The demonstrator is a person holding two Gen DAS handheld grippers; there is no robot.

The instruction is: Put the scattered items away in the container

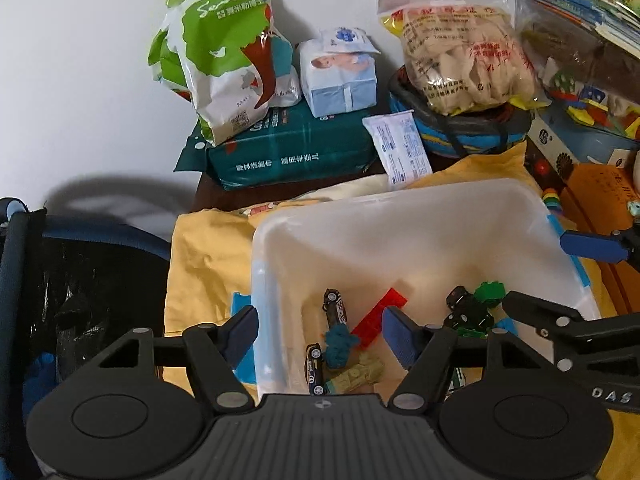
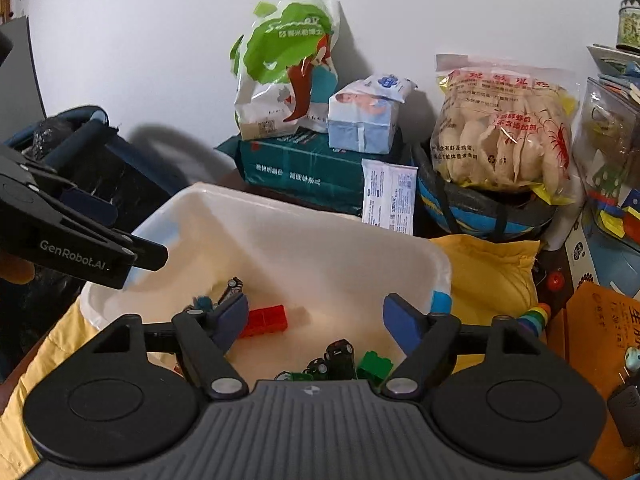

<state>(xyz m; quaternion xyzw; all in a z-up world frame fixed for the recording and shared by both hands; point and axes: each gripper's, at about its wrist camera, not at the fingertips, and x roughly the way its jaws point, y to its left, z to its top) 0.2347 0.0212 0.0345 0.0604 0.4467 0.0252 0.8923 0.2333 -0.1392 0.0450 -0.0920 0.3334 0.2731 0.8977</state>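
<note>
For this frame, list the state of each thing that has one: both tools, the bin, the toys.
Left tool: open, empty, over the bin.
Right tool: open, empty, over the bin.
Bin: lidless, on yellow cloth.
Red brick: lying in the bin.
Green brick: in the bin.
Toy cars: piled in the bin.
Snack bag: sealed, outside the bin.
</note>
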